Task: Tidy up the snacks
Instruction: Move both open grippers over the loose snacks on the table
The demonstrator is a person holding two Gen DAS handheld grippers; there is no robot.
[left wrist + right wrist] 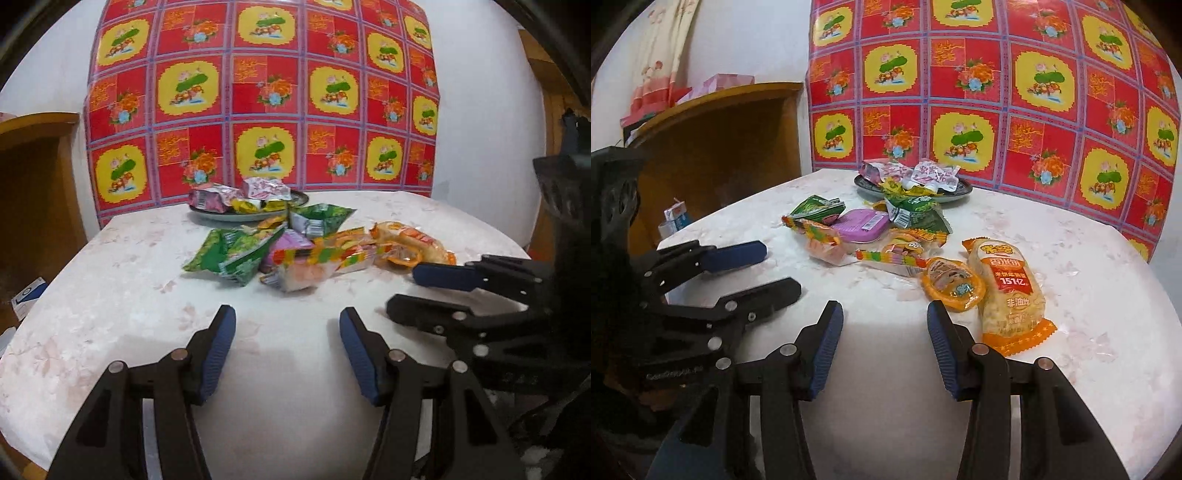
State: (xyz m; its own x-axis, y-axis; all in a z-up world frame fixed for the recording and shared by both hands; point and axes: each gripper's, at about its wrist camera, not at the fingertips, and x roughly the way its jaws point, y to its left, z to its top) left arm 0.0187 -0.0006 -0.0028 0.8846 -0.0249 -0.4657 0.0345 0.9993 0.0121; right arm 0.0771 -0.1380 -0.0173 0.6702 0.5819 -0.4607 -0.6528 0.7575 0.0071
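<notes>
Left gripper [287, 325]: fingers spread wide, nothing btwn them, over bare white table [110, 295]. Right gripper [885, 319]: fingers also spread, holding nothing. The two sit side by side, near each other; each shows in the other's view, right one [406, 291] off to the right of the left fingers, left one [779, 269] off to the left of the right fingers.

Just beside the right gripper's right finger: orange rice-cracker pack [1012, 291], lying lengthwise, w/ a small round orange packet [951, 286] touching its left side.

Farther ahead, btwn both fingers' lines: loose pile of snacks [280, 247], touching/overlapping – green bags [916, 216], purple flat pack [858, 225], striped multicolour packs [820, 236].

Beyond the pile, at table's far edge: dark plate [964, 192] w/ pink-white & yellow packets [931, 175] heaped on it.

Behind: red-yellow patterned sheet [258, 96] on the wall; wooden cabinet [716, 147] far left.
</notes>
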